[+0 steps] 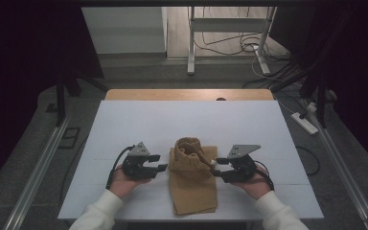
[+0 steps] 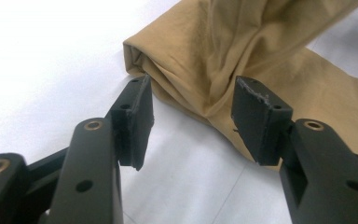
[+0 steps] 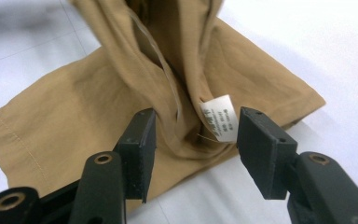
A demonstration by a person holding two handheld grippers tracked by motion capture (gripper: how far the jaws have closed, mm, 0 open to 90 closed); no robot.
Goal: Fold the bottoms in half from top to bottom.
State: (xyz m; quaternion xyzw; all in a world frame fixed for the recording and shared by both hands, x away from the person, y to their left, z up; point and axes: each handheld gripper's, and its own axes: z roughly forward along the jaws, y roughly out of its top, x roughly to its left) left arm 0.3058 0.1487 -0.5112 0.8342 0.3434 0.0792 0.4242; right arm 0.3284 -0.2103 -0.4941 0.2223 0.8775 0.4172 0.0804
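A: What are we dealing with here?

B: A tan folded garment [image 1: 192, 184] with a gathered waistband [image 1: 188, 146] bunched up at its far end. It lies on the white table [image 1: 124, 124], near the front edge and about midway across. I'd judge it light, soft and floppy; it will sag and unfold wherever it isn't supported.

A: Where would you take hold?

B: At the folded side edges just below the waistband, where several layers stack up and give something to pinch. The white care label [image 3: 219, 116] marks that spot on the right edge. A single loose layer would probably slip or peel away.

A: And the tongs?

B: The left tongs [image 1: 159, 162] sit just left of the garment, parted about halfway, nothing between them; the cloth edge [image 2: 137, 58] lies just ahead. The right tongs [image 1: 216, 167] sit at its right edge, likewise parted, framing the label without pressing the cloth.
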